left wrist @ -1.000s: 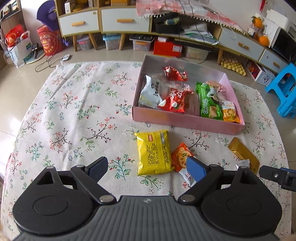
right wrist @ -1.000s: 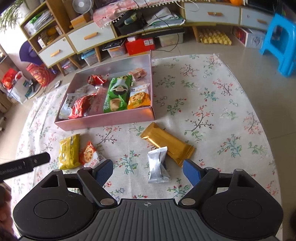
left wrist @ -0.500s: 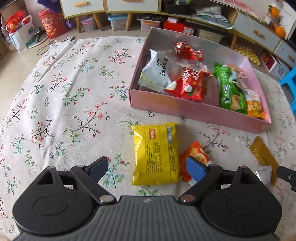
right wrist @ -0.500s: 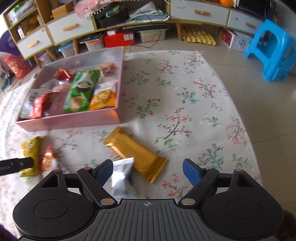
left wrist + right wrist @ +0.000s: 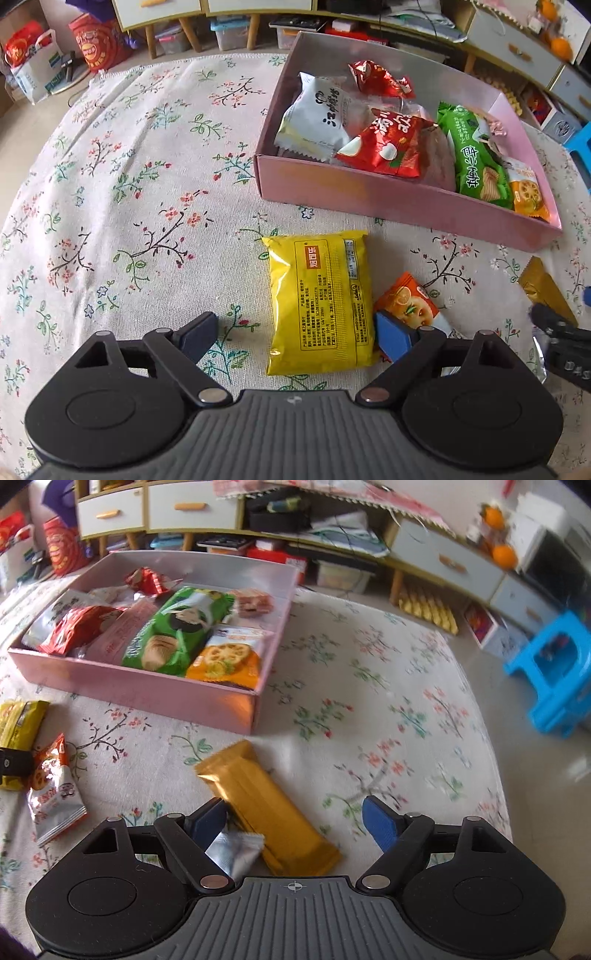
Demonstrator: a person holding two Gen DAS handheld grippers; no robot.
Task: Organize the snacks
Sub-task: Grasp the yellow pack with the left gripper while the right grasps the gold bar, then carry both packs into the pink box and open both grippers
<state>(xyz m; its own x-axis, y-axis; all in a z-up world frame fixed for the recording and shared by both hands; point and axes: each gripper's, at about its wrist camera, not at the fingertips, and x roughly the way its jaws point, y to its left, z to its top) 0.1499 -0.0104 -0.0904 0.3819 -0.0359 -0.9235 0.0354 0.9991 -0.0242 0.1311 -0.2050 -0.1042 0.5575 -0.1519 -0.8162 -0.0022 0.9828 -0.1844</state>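
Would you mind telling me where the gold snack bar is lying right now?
In the right wrist view, the gold snack bar lies on the floral cloth just outside the pink box, diagonally, beside a small silver packet.

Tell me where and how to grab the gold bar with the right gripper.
Grip the gold bar across its narrow width near the middle, coming straight down from above. It lies flat on the cloth, long and slim, running diagonally, so probably turn the right gripper until its open jaws straddle the long edges. Stay clear of the silver packet touching its near end.
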